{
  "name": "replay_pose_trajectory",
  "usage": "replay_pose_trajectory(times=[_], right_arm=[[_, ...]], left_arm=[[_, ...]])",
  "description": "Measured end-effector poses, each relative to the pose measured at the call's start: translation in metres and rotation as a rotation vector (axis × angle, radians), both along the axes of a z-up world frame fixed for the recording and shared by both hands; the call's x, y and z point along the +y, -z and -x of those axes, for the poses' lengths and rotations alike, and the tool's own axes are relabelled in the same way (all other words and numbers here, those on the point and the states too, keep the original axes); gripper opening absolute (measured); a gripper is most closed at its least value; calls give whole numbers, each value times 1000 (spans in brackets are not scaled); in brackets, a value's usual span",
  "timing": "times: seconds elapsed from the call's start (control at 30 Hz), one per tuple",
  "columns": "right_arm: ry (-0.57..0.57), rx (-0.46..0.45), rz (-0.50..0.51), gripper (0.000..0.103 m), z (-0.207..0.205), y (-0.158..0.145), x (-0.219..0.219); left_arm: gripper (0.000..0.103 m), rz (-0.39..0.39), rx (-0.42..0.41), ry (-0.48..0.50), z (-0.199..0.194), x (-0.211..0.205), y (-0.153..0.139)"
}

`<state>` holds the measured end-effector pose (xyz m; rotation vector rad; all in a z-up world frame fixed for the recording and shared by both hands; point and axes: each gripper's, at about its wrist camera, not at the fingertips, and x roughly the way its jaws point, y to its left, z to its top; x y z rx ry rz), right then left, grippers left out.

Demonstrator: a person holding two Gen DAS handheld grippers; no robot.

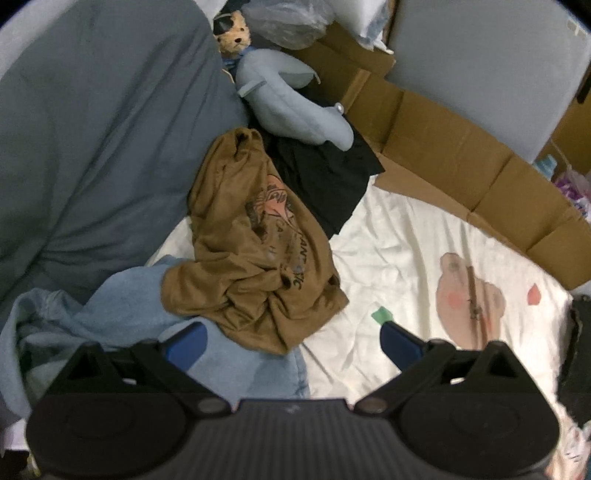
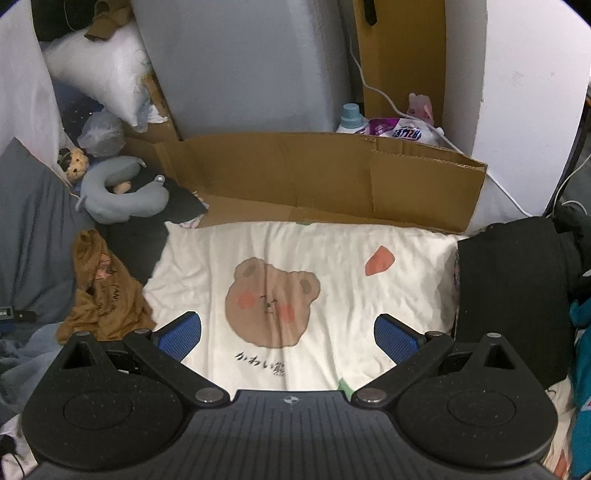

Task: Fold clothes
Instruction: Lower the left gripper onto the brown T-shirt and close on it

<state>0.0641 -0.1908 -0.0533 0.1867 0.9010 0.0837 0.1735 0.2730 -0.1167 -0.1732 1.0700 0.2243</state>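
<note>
A crumpled brown T-shirt (image 1: 255, 251) with a printed graphic lies on the bed, partly over a light blue garment (image 1: 122, 314) and beside a black garment (image 1: 325, 184). My left gripper (image 1: 291, 341) hovers open just in front of the brown shirt's near edge, nothing between its blue pads. In the right wrist view the brown T-shirt (image 2: 103, 295) sits at the left, beyond the left finger. My right gripper (image 2: 288, 338) is open above the white bear-print sheet (image 2: 332, 266). A folded black garment (image 2: 513, 295) lies at the right.
A grey duvet (image 1: 92, 147) is heaped on the left. A grey neck pillow (image 1: 295, 107) and a small plush toy (image 1: 236, 33) rest at the back. Flattened cardboard (image 2: 332, 177) lines the far bed edge, with detergent bottles (image 2: 388, 127) behind it. A teal cloth (image 2: 581, 369) is at far right.
</note>
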Motion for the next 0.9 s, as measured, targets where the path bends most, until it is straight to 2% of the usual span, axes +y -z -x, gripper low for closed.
replay_pose_trajectory(times=[0.17,0.33,0.5,0.57,0.67,0.8,0.9], right_arm=[[40,-21,-5,102,-5,24,1],[38,-23,2,102,-11,50,10],[39,1,2,102,-20,79,21],[10,10,22,102,-23,93,32],[-25,39,-4,102,-27,115,47],[-97,70,-7,102,-28,139,72],[-137,89,-11,102,-29,150,88]], left_arm=[[99,21,-8,-23,-12,10,25],[99,-32,-15,-2,-23,13,44],[96,-23,-26,-64,-30,26,61],[96,-44,-37,-89,-34,31,66],[96,-66,-49,-103,-42,38,74],[96,-60,-69,-94,-48,48,89],[96,-52,-44,-123,-50,56,108]])
